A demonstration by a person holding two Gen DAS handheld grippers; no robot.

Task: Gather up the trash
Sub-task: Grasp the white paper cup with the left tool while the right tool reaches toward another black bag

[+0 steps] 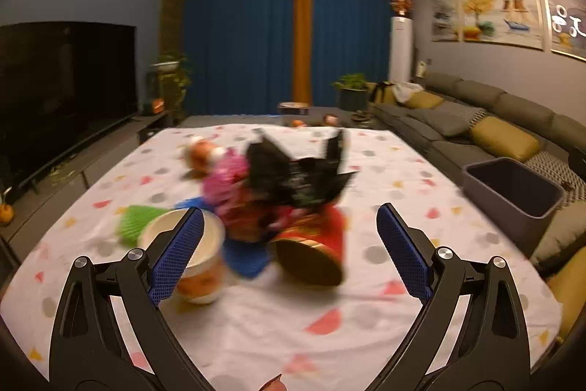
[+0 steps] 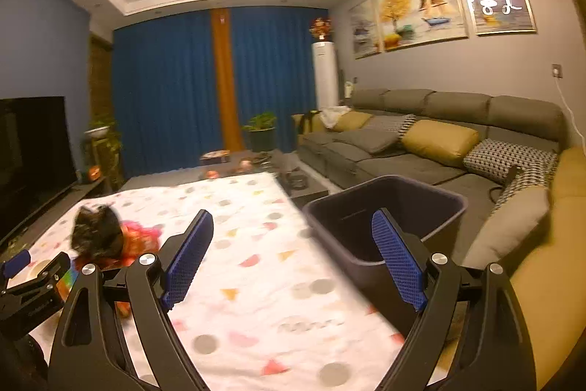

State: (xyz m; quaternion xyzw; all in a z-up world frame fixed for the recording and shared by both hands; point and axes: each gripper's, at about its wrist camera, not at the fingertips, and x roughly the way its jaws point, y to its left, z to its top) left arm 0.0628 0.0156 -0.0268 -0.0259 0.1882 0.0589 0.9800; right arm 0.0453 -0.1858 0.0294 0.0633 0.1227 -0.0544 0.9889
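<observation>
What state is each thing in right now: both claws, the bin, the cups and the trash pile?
Left claw: open, holding nothing.
Right claw: open, holding nothing.
Bin: upright, looks empty.
Paper cup: upright, open top.
Red cup: tipped on its side.
Trash pile: heaped on the tablecloth.

The right tongs (image 2: 293,259) stand wide apart with nothing between the blue pads (image 2: 188,257). Past them lies the bench (image 2: 256,281), covered with a white cloth that has coloured spots. A dark grey bin (image 2: 421,204) stands just beside the bench's right edge, and behind it is a grey sofa (image 2: 421,134) with yellow cushions. On the left of the bench lies a blurred heap of black and red trash (image 2: 106,240). The left tongs (image 2: 25,273) show at the left edge.
</observation>
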